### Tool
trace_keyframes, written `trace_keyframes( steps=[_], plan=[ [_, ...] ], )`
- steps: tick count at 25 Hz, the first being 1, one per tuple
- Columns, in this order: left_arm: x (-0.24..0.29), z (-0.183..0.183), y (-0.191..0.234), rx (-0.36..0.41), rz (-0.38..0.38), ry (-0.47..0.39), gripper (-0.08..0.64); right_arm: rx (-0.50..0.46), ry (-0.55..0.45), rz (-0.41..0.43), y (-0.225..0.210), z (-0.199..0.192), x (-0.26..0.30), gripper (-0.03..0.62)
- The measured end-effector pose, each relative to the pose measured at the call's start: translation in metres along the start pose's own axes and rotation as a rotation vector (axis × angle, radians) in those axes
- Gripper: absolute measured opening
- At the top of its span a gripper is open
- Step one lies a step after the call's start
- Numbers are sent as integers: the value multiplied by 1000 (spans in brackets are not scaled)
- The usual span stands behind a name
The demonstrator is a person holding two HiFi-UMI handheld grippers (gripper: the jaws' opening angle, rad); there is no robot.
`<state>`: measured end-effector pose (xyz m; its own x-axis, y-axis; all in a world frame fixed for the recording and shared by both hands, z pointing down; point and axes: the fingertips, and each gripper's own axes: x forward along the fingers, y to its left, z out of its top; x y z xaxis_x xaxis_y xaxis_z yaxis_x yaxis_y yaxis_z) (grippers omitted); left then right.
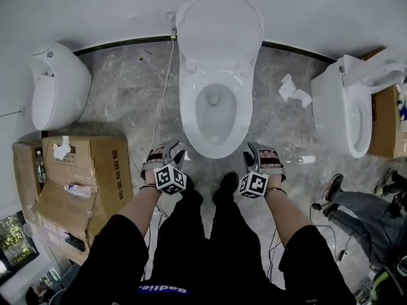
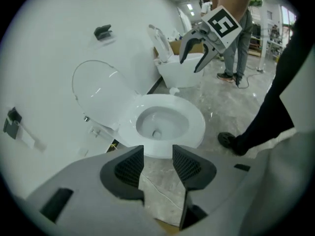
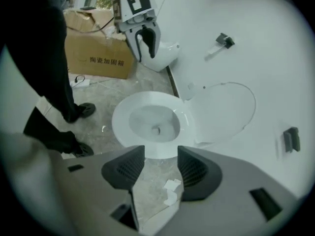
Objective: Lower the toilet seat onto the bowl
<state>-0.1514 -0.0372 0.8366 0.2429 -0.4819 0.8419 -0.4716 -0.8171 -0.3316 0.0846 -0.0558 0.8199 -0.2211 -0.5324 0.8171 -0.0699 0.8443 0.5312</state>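
The toilet seat (image 1: 219, 24) stands up at the far wall, not yet down on the bowl (image 1: 215, 148). The left gripper (image 2: 157, 163) and right gripper (image 3: 161, 166) hang near, fingers (image 2: 129, 167) apart, holding nothing.

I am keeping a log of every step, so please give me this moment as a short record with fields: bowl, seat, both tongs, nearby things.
bowl: uncovered, nothing resting on its rim
toilet seat: raised, standing up behind the bowl
left tongs: open, empty, in front of the bowl, not touching it
right tongs: open, empty, in front of the bowl, not touching it
cardboard box: left of the bowl, beside the person
paper scraps: lying right of the bowl
task state: seat not yet lowered
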Motion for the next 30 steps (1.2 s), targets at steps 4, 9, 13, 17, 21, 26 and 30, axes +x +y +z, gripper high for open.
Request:
trace_keyframes(
  steps=[4,9,13,17,21,26,30],
  plan=[
    [-51,45,-8,-108,-19,-63,193,161,-50,-28,-27,33,-57,210],
    [-121,106,-25,-190,-63,-163,193,338,-96,-21,-56,69,-125,210],
    [-167,146,0,-280,-30,-253,172,509,-169,3,-97,93,-165,207],
    [-209,189,39,-364,21,-372,118,661,-287,-26,-154,114,-209,167],
    [-255,240,72,-431,47,-519,80,769,-422,-43,-196,131,-262,116],
    [-331,297,119,-451,85,-717,38,903,-702,-100,-246,165,-338,61],
    [-378,327,139,-471,96,-819,20,910,-850,-133,-269,185,-386,46]
  ],
)
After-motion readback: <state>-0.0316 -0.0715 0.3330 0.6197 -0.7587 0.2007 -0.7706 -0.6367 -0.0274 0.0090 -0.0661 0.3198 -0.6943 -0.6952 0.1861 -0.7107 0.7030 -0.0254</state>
